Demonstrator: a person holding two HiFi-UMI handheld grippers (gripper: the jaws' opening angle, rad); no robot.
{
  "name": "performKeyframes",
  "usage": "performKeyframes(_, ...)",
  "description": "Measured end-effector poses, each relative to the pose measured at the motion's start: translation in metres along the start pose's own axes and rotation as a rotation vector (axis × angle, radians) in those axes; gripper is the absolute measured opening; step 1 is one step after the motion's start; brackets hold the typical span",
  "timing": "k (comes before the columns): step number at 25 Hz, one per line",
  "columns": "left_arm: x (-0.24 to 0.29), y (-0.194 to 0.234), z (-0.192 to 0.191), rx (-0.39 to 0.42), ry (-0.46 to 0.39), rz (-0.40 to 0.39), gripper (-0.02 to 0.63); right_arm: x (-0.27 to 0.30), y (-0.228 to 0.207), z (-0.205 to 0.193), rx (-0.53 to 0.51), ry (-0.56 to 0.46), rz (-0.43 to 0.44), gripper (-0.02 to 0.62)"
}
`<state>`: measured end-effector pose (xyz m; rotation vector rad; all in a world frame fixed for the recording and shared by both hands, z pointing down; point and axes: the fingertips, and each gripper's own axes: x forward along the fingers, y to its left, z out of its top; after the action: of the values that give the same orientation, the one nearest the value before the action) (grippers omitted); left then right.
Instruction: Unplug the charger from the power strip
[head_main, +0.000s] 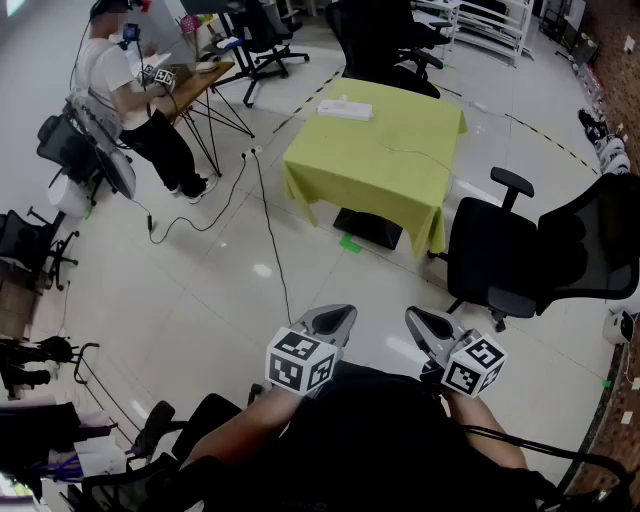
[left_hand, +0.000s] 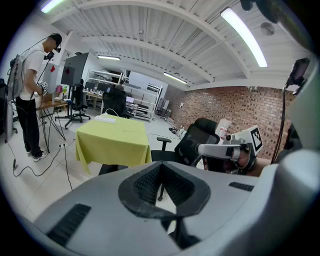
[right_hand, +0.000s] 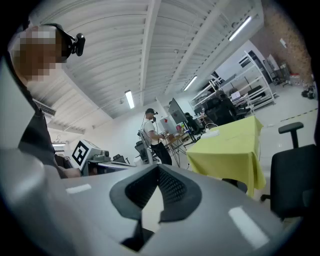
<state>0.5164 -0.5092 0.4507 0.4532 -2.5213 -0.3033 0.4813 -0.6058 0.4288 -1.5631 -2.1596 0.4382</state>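
Note:
A white power strip (head_main: 345, 109) lies at the far left corner of a table under a yellow-green cloth (head_main: 400, 190), and a thin cable (head_main: 405, 152) trails from it across the cloth. The charger is too small to make out. Both grippers are held close to my body, well short of the table. My left gripper (head_main: 345, 313) and right gripper (head_main: 412, 316) are shut and empty. The left gripper view shows its shut tips (left_hand: 161, 165) aimed at the table (left_hand: 112, 142) and strip (left_hand: 105, 118). In the right gripper view the shut tips (right_hand: 159, 168) sit left of the table (right_hand: 230, 152).
A black office chair (head_main: 530, 260) stands right of the table and another (head_main: 385, 45) behind it. A person (head_main: 120, 85) works at a wooden desk at the back left. Black cables (head_main: 272, 235) and a floor socket (head_main: 250, 152) lie on the tiled floor between me and the table.

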Motion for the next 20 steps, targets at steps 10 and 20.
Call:
performKeyframes(10, -0.004, 0.017, -0.003, -0.036, 0.005, 0.002, 0.008, 0.018, 0.003, -0.007, 0.027, 0.028, -0.006, 0.003)
performKeyframes(20, -0.011, 0.085, -0.001, -0.110, 0.012, 0.046, 0.008, 0.089, 0.003, -0.014, 0.047, 0.112, 0.029, 0.003)
